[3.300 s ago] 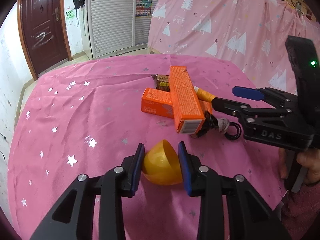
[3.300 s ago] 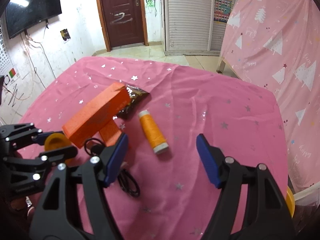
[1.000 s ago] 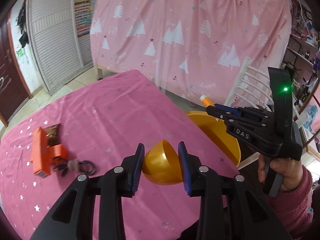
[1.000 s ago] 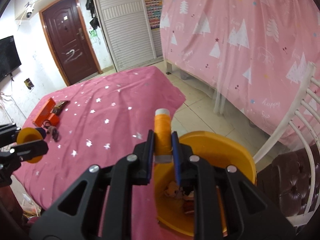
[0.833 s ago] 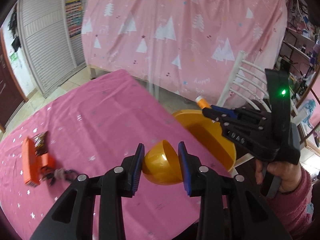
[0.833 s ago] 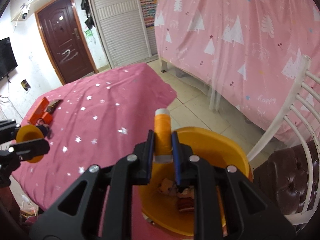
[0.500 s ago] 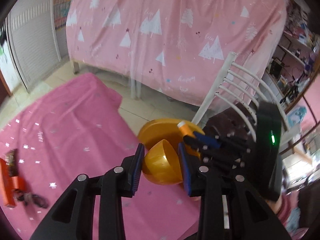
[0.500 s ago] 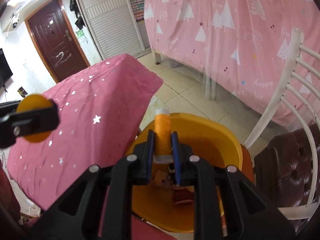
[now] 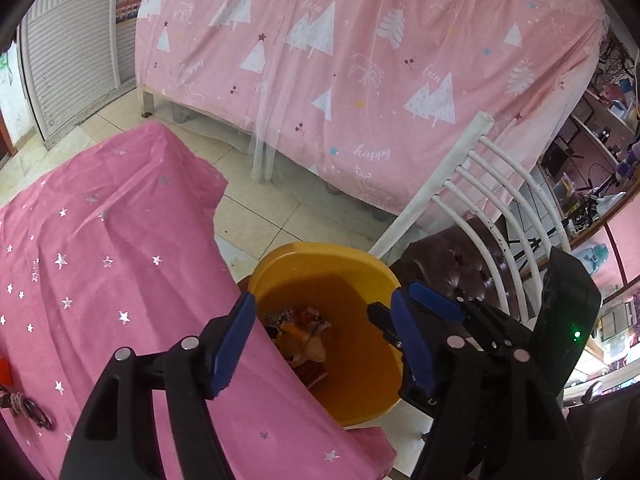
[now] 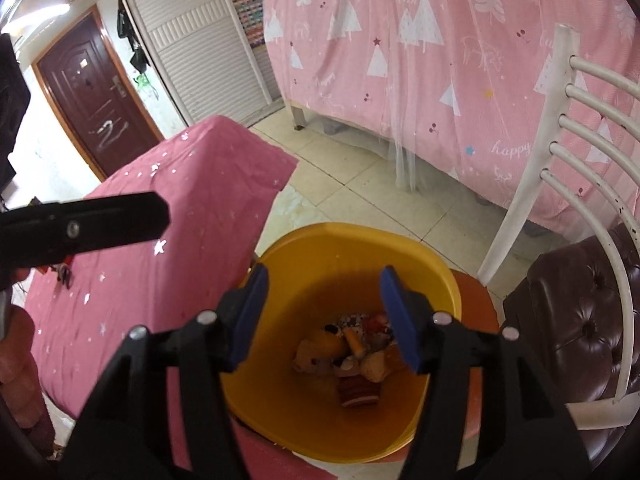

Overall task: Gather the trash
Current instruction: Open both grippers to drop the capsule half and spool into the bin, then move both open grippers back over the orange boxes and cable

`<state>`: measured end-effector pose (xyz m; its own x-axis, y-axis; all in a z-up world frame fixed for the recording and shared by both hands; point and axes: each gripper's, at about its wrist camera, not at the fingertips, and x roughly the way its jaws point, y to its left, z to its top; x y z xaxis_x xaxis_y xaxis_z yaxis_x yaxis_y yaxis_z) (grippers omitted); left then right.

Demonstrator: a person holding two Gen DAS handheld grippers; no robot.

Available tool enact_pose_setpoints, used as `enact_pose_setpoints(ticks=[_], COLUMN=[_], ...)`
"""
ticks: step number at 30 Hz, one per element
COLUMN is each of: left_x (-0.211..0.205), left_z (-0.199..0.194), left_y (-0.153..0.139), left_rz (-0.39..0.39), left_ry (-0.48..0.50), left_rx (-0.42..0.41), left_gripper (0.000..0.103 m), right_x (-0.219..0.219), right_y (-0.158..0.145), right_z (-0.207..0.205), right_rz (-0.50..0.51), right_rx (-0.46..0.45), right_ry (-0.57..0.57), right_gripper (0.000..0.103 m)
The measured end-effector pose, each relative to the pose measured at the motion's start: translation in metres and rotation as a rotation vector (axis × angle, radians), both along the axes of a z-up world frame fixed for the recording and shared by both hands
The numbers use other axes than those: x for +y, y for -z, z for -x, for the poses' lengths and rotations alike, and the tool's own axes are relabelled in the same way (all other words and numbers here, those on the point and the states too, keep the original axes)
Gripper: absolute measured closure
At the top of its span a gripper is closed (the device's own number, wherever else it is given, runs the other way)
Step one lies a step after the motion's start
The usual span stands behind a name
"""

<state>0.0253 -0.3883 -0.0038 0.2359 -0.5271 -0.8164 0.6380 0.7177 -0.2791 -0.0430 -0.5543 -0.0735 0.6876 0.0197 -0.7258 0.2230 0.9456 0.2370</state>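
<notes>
a: left wrist view: the left claw [image 9: 320,340] is seen released, its jaws having just been opened, with nothing between the blue pads. what was dropped?

b: the yellow half-shell held a moment ago is no longer clamped. it is judged to lie among the trash [image 9: 300,338] in the yellow bin [image 9: 360,396], though it cannot be told apart there for certain.

a: and the right claw [image 10: 332,316]?

b: released as well; its jaws have just been opened too, and the orange thread spool [image 10: 354,340] gripped before is gone from between them. a small orange piece that may be the spool is seen in the heap at the bottom of the bin.

a: what is meant for the task?

b: two pieces are counted as collected. both claws are held over the bin, just beside the edge of the worktop [image 9: 120,272]. a cable [image 9: 24,412] is made out at the far left of the worktop, so more is judged to be left for collecting.
</notes>
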Motion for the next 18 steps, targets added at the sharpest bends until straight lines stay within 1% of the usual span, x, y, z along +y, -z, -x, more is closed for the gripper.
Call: enact_pose_setpoints(ticks=[6,7,8,9,14,18], left_x=[0.011,0.013,0.015,0.019,0.04,0.059], left_z=[-0.002,-0.001,-0.001,0.0,0.0,-0.005], left_y=[-0.008,-0.01,-0.012,-0.016,-0.028,-0.036], left_rz=[0.007,0.01,0.013,0.018,0.039,0.03], left_ry=[-0.016,-0.018,-0.019,-0.02,-0.038,-0.071], left_rx=[-0.001,-0.005,-0.01,-0.017,-0.032,-0.065], left_gripper=[0.039,0.039,0.038,0.038,0.037,0.036], right_x=[0.009,0.012,0.015,0.017,0.032,0.049], right_y=[-0.003,-0.005,-0.006,-0.008,-0.017,-0.022], right_z=[-0.003,-0.003,-0.003,-0.003,-0.005,-0.008], right_rz=[0.005,0.005,0.007,0.011,0.026,0.021], right_rx=[-0.02,-0.025,-0.028,-0.032,-0.047,-0.061], right_ry=[-0.022,-0.027,-0.031,-0.035,-0.062,-0.106], right_gripper=[0.047,0.046,0.041,0.04,0.039,0.039])
